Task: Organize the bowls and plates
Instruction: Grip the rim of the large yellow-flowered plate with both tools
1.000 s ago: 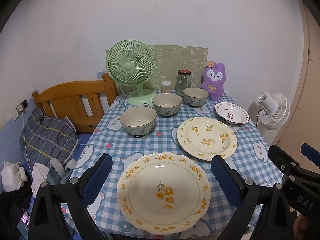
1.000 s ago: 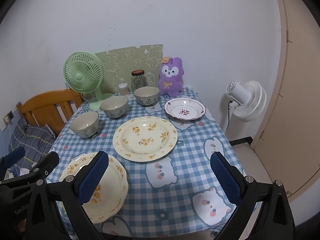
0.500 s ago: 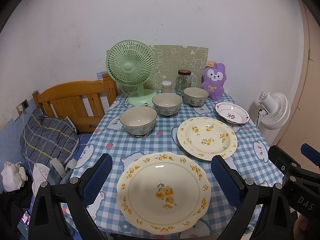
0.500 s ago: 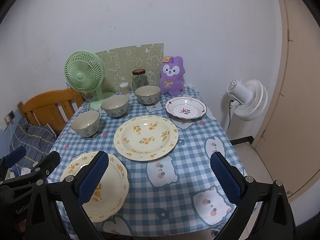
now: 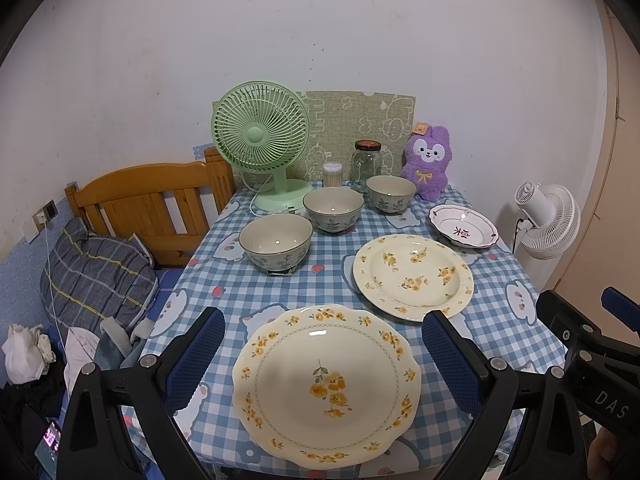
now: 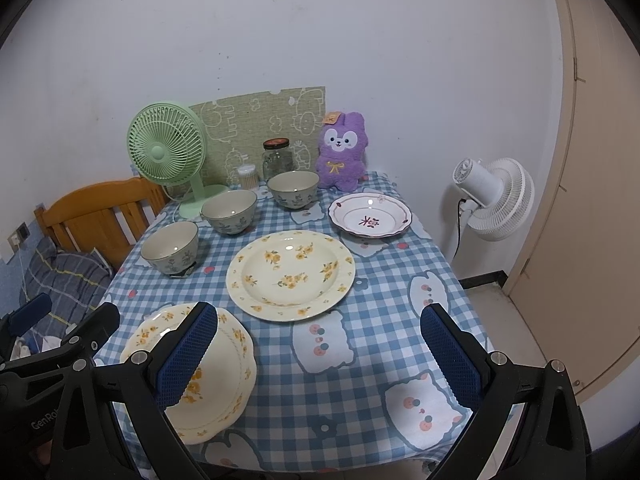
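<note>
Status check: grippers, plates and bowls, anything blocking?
Left gripper open, right gripper open, both empty. Three plates, three bowls unstacked on table. Nothing blocking.

The scalloped plate [image 5: 326, 386] nearest the cameras looks like glazed ceramic, cream and glossy, with a bright highlight near its far rim. The round yellow-flowered plate [image 6: 291, 275] and the small maroon-trimmed plate [image 6: 370, 215] carry the same shiny glaze. The three bowls [image 5: 276, 241] look glazed too, smooth inside. The tablecloth [image 6: 360, 360] has a slight sheen, like plastic-coated cloth. The gripper pads [image 5: 450, 364] are blue with a dimpled, rubbery texture, set on matt black plastic frames with metal screws. The green fan [image 5: 260, 136] is smooth plastic, the jar [image 5: 366, 166] clear glass, the purple toy [image 6: 341, 156] fuzzy plush, the headboard [image 5: 148, 208] varnished wood.
</note>
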A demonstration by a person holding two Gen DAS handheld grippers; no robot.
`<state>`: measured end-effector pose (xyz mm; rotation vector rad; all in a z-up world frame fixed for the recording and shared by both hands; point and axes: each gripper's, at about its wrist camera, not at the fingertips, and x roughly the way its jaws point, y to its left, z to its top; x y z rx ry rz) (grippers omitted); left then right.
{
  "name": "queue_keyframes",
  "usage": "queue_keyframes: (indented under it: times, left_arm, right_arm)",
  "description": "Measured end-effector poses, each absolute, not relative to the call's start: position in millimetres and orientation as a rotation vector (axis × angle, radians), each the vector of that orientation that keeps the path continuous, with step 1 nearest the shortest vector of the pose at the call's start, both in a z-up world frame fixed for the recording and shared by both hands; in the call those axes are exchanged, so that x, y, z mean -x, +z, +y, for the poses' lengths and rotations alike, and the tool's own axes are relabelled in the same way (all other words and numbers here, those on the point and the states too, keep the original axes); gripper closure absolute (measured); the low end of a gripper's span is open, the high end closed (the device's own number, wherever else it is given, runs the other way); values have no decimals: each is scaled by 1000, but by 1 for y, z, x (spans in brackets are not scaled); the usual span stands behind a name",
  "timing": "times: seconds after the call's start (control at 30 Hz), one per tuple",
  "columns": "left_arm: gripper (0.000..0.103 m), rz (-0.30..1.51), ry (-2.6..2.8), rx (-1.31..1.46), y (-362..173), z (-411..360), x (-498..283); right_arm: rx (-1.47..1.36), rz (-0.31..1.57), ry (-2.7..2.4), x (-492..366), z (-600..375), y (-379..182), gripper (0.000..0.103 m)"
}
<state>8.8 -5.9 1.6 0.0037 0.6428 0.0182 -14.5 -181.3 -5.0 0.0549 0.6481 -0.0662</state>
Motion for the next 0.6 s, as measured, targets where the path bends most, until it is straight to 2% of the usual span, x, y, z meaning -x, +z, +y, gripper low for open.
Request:
queue_keyframes:
  times: [0.6]
  left_arm:
    - [7,642,22,-11,0,-6,-11]
  right_arm:
    - [-55,672,-48,3,-174,-2,4]
